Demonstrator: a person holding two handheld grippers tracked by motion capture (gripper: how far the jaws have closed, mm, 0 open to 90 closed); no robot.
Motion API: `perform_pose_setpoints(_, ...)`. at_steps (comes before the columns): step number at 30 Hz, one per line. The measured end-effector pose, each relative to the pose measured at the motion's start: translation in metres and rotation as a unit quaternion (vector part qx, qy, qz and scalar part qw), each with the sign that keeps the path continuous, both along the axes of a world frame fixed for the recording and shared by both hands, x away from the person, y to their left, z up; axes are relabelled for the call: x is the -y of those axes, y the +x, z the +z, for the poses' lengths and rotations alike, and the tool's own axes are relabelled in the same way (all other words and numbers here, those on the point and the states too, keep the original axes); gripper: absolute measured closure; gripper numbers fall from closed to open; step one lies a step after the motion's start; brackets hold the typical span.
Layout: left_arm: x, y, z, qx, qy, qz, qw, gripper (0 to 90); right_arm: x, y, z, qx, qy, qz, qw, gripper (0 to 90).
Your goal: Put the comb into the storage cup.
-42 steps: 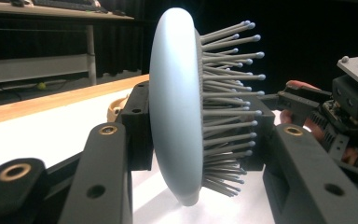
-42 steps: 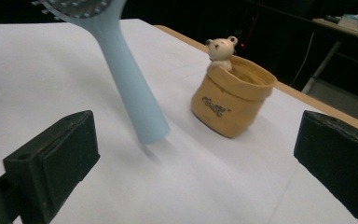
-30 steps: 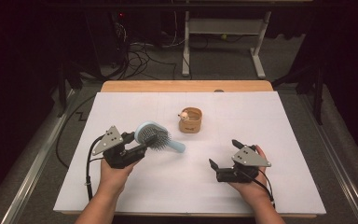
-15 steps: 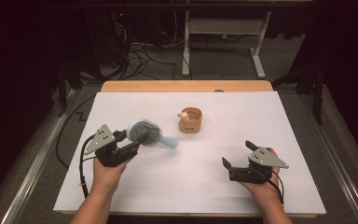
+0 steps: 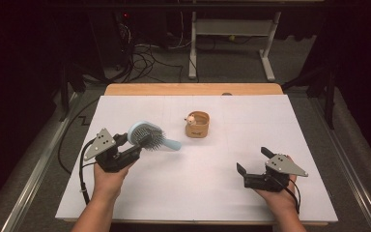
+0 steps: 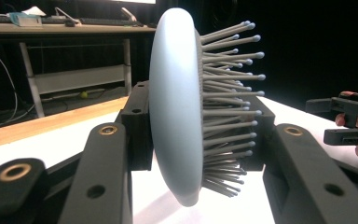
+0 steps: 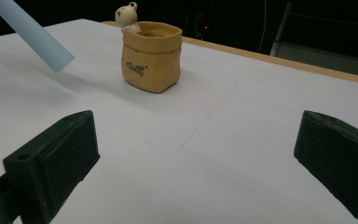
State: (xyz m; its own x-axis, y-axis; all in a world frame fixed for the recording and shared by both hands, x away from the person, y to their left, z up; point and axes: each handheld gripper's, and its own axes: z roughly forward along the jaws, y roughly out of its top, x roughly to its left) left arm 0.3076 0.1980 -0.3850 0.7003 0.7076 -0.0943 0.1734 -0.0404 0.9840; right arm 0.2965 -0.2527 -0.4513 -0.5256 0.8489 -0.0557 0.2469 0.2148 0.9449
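The left gripper [image 5: 125, 150] is clenched on the head of the pale blue hairbrush [image 5: 147, 136], held off the white table [image 5: 203, 193] over its left part, handle pointing toward the middle. The right gripper [image 5: 252, 166] hangs released with its 2 jaws wide apart near the front right edge. Bare surface lies between them, and the tan pot [image 5: 196, 124] stands well apart, toward the far edge.

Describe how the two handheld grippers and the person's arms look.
Both the left gripper and the right gripper are black, each with two blocky jaws and a grey three-cornered plate on top. Brass-coloured rivets mark the left gripper's arms. A black cable trails from each. The forearms are bare, with no sleeves.
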Motion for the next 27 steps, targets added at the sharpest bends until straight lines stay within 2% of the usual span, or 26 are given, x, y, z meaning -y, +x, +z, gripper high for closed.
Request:
perform_pose_setpoints(2, -0.0006, 0.0001, 0.0002, -0.001, -0.005, 0.000, 1.0000, 57.3, 0.0001, 0.0002, 0.0001, -0.001, 0.001, -0.001, 1.0000, 0.3)
perform_pose_setpoints(10, 0.0000, 0.0000, 0.0000, -0.001, -0.002, -0.001, 1.0000, 57.3, -0.0008, 0.0003, 0.0000, 0.000, 0.003, 0.000, 1.0000, 0.3)
perform_pose_setpoints(15, 0.0001, -0.0004, 0.0008, -0.001, -0.013, -0.003, 0.9999, 57.2, -0.0003, 0.0011, -0.0007, -0.003, 0.003, -0.001, 1.0000, 0.3)
perform_pose_setpoints(22, 0.0007, -0.0005, 0.0011, 0.001, -0.017, -0.004, 0.9999, 57.2, -0.0021, 0.0009, -0.0005, 0.000, 0.002, 0.000, 1.0000, 0.3)
perform_pose_setpoints(27, 0.0031, 0.0017, 0.0070, 0.005, -0.025, -0.008, 0.9996, 57.3, -0.0034, 0.0004, -0.0001, 0.000, 0.000, 0.001, 1.0000, 0.3)
